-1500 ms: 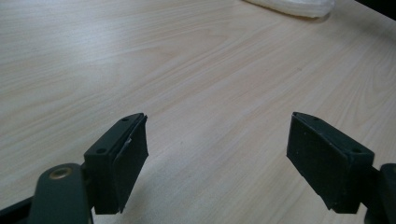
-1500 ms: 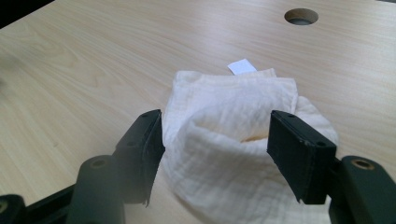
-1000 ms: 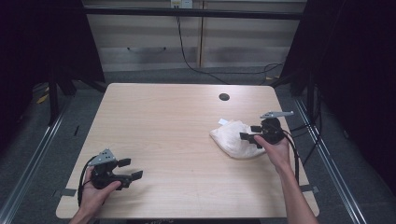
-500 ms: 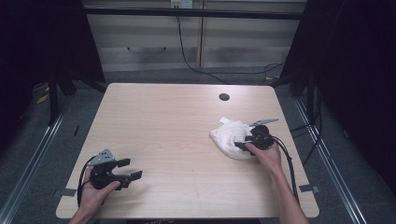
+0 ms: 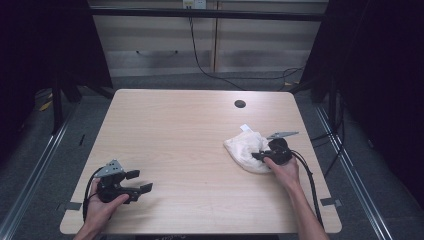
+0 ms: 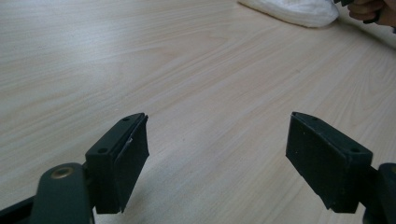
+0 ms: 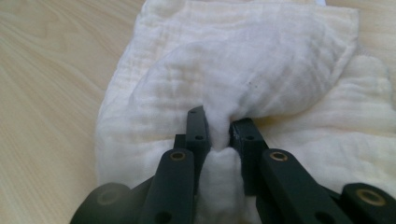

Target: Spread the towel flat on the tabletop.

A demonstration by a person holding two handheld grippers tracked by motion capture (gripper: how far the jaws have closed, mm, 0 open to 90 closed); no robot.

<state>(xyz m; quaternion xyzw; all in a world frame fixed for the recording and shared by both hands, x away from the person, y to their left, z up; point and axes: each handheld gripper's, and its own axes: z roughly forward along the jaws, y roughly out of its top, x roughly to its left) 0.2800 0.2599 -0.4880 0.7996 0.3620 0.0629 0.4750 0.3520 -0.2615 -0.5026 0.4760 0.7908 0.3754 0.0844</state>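
The right gripper (image 7: 219, 135) has just been closing and pinches a fold of white cloth (image 7: 261, 74), probably to lift it. The left gripper (image 6: 219, 158) rests spread wide, out of the way.

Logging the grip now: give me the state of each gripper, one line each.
Left gripper: open, nothing between its jaws, resting low over the bare table.
Right gripper: jaws have just been closing, now pinching a fold of the white cloth.

the right gripper (image 5: 259, 156) has come down from above the white cloth (image 5: 245, 150) onto its near edge, and its jaws have just been closing: they now pinch a fold of the cloth, bunching it up between the pads.
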